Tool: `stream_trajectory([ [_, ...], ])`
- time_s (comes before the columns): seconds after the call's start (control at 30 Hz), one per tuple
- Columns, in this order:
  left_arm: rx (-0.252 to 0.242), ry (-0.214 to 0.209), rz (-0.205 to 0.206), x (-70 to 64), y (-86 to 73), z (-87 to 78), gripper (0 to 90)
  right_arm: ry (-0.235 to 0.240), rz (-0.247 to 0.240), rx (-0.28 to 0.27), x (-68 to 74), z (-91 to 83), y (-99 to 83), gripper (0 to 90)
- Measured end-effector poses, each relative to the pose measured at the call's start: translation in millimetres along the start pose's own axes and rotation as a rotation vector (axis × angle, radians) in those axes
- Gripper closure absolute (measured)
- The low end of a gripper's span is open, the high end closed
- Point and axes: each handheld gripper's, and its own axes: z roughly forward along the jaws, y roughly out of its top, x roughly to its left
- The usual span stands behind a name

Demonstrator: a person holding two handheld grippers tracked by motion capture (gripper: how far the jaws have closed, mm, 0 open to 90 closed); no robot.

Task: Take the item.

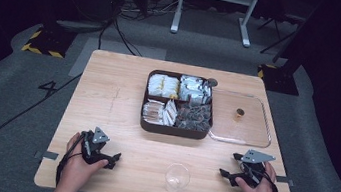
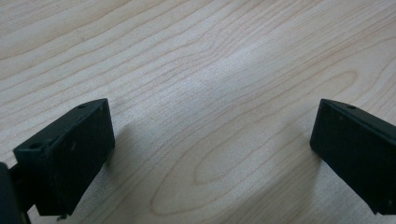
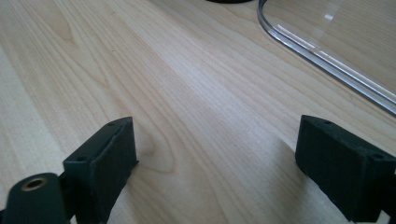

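**Inspector:** Cup (image 1: 177, 178) position noted: a clear plastic cup stands upright at the near edge of the table (image 1: 107, 97), between the two grippers and apart from both. It looks empty.

**Assistant:** And the grippers?

**Inspector:** Left gripper (image 1: 113, 159) rests on the wood at the near left, jaws spread wide with bare table between them, as the left gripper view confirms. Right gripper (image 1: 226, 174) rests at the near right, jaws likewise wide apart and holding nothing. Both point inward, toward the cup.

**Assistant:** What else is on the table?

**Inspector:** A dark four-compartment box (image 1: 175, 129) sits past the cup, its sections holding wrapped packets and dark pieces I cannot identify. Its clear lid (image 1: 239, 131) lies flat just to the right, touching the box's edge; the lid's rim runs across the upper right of the right gripper view.

**Assistant:** Recommendation for the step?

**Inspector:** In my judgement the work begins with the cup or a packet from the box. If the cup: approach level from the side, straddle the wall low down, close gently, since thin plastic will flex and may tip or skid. One gripper should steady it while the other fetches from the box. Keep the right one off the lid's rim.
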Motion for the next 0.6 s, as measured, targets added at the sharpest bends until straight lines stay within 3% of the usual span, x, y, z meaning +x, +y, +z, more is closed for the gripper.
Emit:
stream_trajectory([
  [0.4,-0.005,0.013,-0.011,-2.4,-1.8,-1.7,1.4,-0.034,0.028,-0.006,5.4,-2.8,-2.4,15.4],
  [0.6,-0.006,0.018,-0.019,-3.2,-3.4,-9.9,16.4,-0.03,0.025,-0.006,5.3,-3.6,-3.2,15.4],
])
